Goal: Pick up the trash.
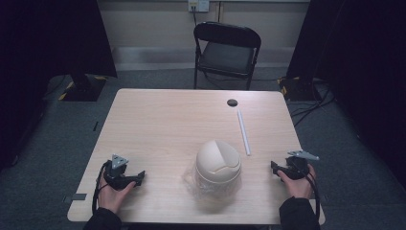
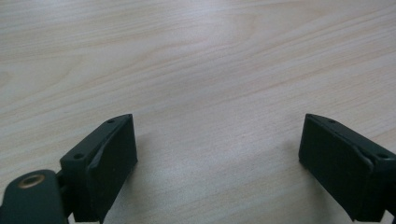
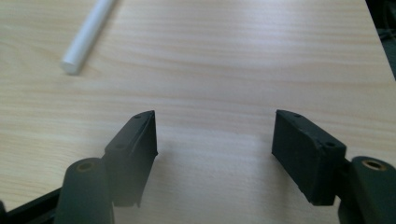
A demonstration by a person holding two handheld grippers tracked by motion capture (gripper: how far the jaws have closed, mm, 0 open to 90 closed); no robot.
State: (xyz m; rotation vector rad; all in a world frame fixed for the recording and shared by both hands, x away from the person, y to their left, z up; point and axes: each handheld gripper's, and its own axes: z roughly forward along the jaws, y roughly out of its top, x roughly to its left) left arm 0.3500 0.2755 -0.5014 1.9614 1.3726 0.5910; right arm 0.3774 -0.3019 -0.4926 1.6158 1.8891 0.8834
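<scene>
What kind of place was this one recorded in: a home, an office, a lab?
Probably a recording room or lab rather than a home: one bare wooden table on grey carpet, a lone black folding chair behind it, dark curtains at both sides, and cables trailing over the floor.

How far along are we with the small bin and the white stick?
Nothing looks done yet. The cream bin sits in clear plastic at the table's near middle, and the white stick lies apart beside it. Left gripper and right gripper rest open and empty at either side. All handling is left.
</scene>
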